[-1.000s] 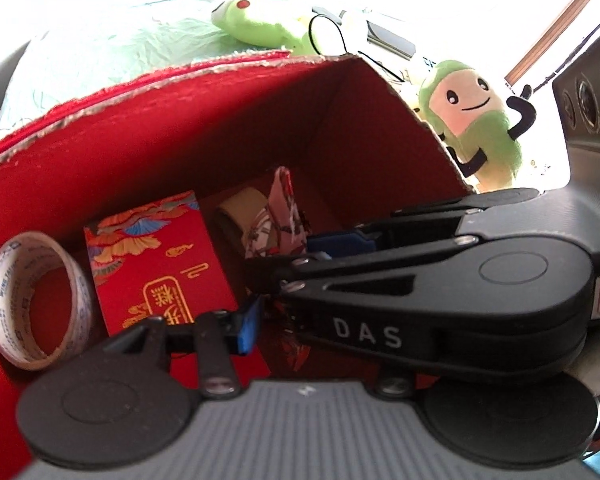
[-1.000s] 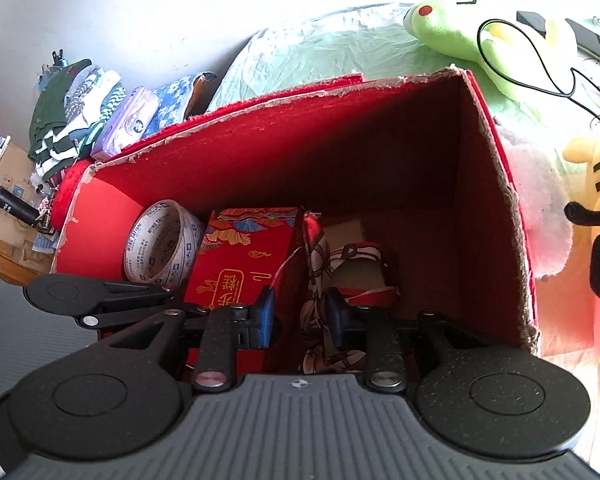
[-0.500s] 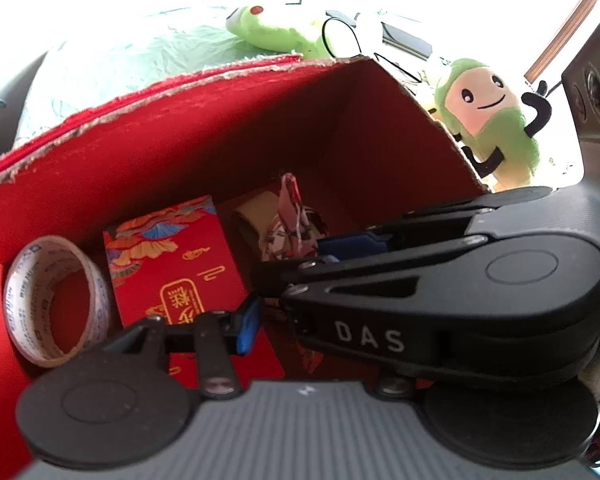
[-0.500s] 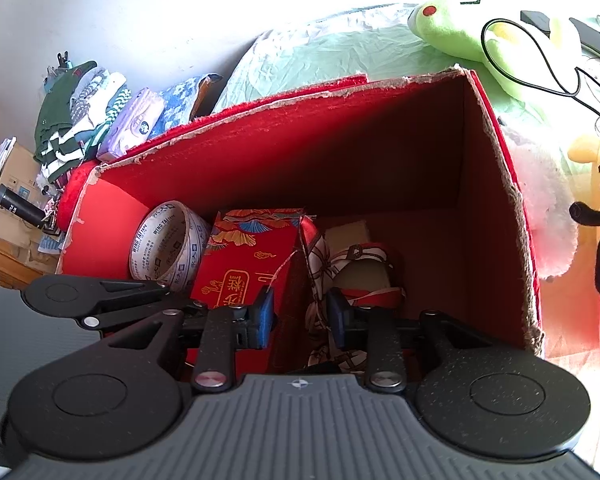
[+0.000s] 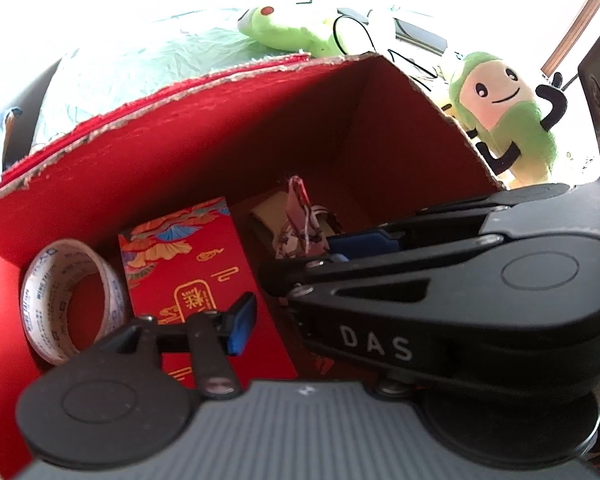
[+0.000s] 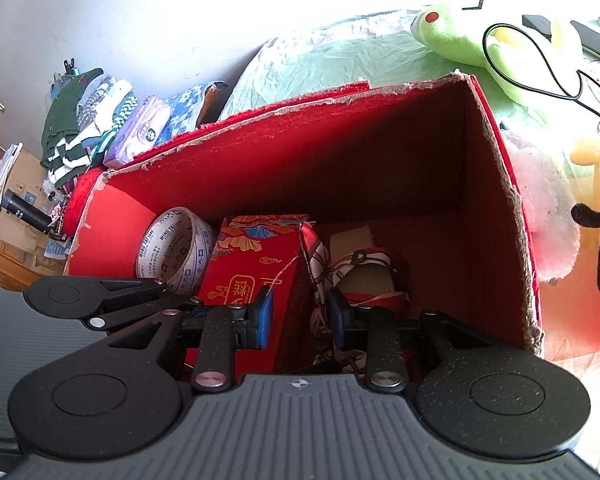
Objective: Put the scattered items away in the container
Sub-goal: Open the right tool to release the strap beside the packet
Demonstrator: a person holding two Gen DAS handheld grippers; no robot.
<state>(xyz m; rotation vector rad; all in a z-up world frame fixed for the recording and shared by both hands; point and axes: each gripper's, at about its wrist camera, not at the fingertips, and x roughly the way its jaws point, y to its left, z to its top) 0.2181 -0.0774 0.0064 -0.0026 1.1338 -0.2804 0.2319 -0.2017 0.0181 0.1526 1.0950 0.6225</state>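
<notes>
Inside, the red packet (image 6: 256,268) stands upright lengthwise; left tool (image 5: 288,312) is opening, right tool (image 6: 300,316) spread, neither holding anything.

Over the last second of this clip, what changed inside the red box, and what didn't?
The left gripper jaws are opening, nothing clamped between them. The right gripper shows no change, open over the patterned pouch. Tape roll, red packet and red box stayed put.
</notes>
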